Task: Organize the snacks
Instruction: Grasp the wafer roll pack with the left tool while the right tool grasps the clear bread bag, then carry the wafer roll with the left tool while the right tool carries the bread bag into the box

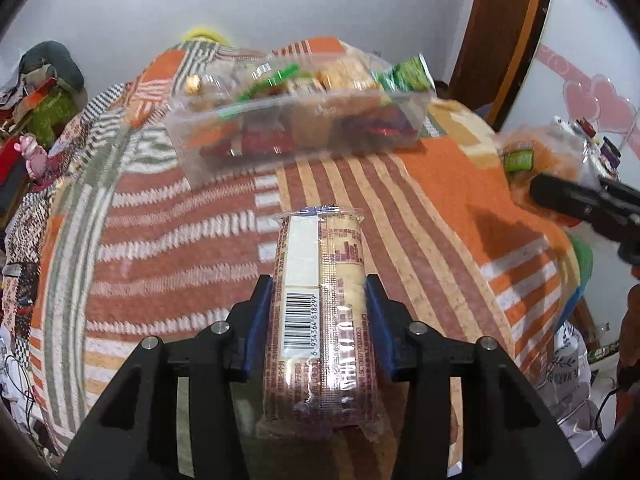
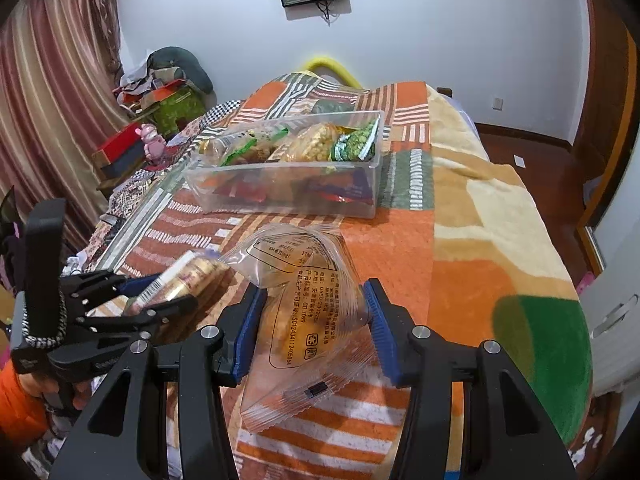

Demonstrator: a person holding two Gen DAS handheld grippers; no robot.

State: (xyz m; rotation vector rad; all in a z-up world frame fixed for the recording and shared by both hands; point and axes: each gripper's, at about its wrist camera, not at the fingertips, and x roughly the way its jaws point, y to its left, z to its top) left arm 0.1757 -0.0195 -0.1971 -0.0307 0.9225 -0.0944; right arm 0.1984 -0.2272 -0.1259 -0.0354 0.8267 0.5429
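My left gripper [image 1: 320,292] is shut on a long biscuit pack [image 1: 320,300] with a barcode, held above the striped blanket. It also shows in the right wrist view [image 2: 188,280], held by the left gripper [image 2: 160,300]. My right gripper [image 2: 314,308] is shut on a clear bag of yellow snack [image 2: 304,320]. A clear plastic box [image 1: 296,128] full of snack packs sits ahead on the bed; it also shows in the right wrist view [image 2: 288,176]. The right gripper [image 1: 560,196] shows at the right edge of the left wrist view with its bag [image 1: 532,156].
An orange, brown and white striped blanket [image 2: 472,220] covers the bed. Clutter, a pink toy [image 2: 152,140] and a red box [image 2: 120,148] lie to the left by the curtain. A wooden door [image 1: 504,40] stands at the right.
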